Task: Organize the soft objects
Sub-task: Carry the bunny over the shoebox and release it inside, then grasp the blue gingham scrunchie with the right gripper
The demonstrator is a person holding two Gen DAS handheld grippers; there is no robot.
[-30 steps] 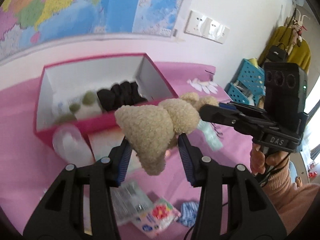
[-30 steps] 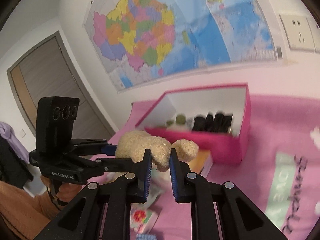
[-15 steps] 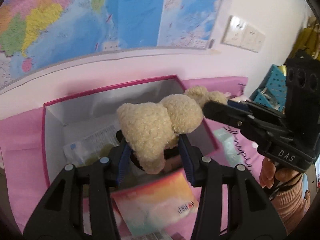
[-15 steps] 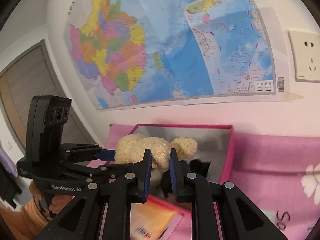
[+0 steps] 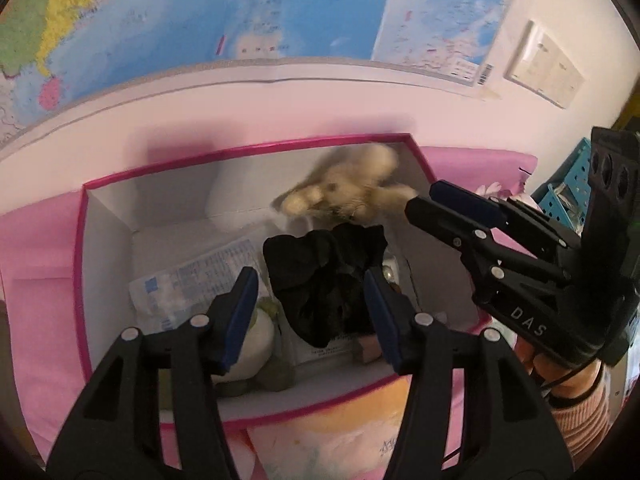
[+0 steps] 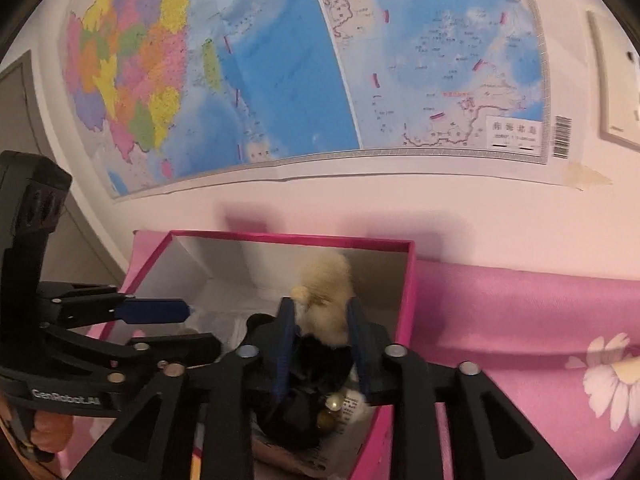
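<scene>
Both grippers have let go since a second ago: the cream plush toy that hung between them over the pink bedspread is now inside the magenta box, and both heads have come forward over it.

From the left wrist, my left gripper [image 5: 310, 300] has its jaws opening with nothing pinched; between the blue pads I only see down onto the black fabric bundle [image 5: 326, 276] lying in the box. The cream plush toy [image 5: 352, 190] is motion-blurred at the far right corner of the magenta box [image 5: 84, 280], above the black bundle; I cannot tell whether it has come to rest. A printed plastic packet [image 5: 200, 280] lies at the left of the bundle, a white-and-green soft toy [image 5: 256, 344] near the front wall. My right gripper [image 5: 452, 204] reaches in from the right, just beside the plush.

From the right wrist, the right gripper [image 6: 322, 342] is opening too; the plush [image 6: 326, 292] sits between and beyond the pads, which no longer seem to press it. The left gripper [image 6: 160, 322] hangs over the box's left side.

I judge the plush light, squashy and grippy in its curly pile, not fragile. If it needs resettling, I would pinch the thick body rather than a thin limb, which would fold and slip.
</scene>
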